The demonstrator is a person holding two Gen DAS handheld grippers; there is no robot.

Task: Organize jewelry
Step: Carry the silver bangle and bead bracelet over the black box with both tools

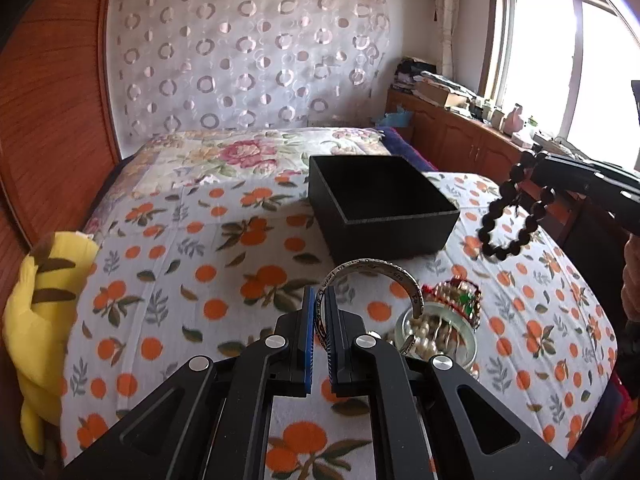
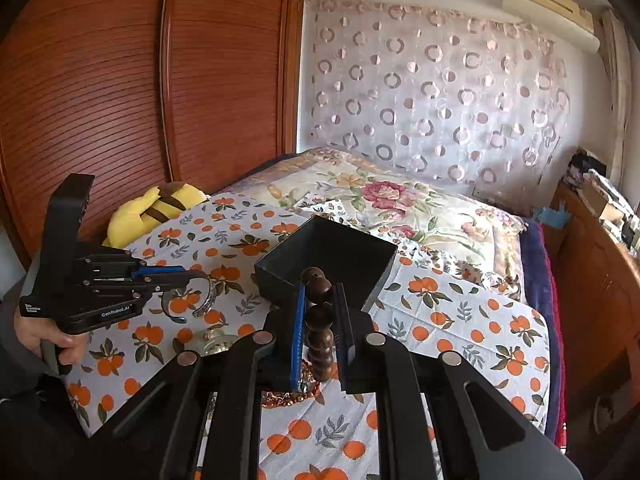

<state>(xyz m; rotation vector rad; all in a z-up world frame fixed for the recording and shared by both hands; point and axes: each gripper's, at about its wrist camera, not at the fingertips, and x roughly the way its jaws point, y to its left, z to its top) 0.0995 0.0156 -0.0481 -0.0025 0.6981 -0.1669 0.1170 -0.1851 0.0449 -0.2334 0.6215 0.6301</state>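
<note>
While both grippers are hovering over the bed [image 1: 224, 240]:
Left gripper [image 1: 319, 312]: jaws pinching shut on an engraved silver cuff [image 1: 376, 276]; lettering too small to read.
Right gripper [image 2: 320, 320]: jaws clamping a dark round-bead bracelet [image 2: 319, 320], loop dangling.
Box [image 1: 380, 208]: black, square, sitting open just beyond.
Writing: "GenRobot.AI".

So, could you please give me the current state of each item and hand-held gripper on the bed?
Left hand-held gripper: shut on the silver bangle, off the bed.
Silver bangle: held, lifted.
Right hand-held gripper: shut on the dark bead bracelet.
Dark bead bracelet: held, dangling beside the box.
Black box: open, upright, nothing visible inside.
Jewelry pile: still lying on the bedspread.
</note>
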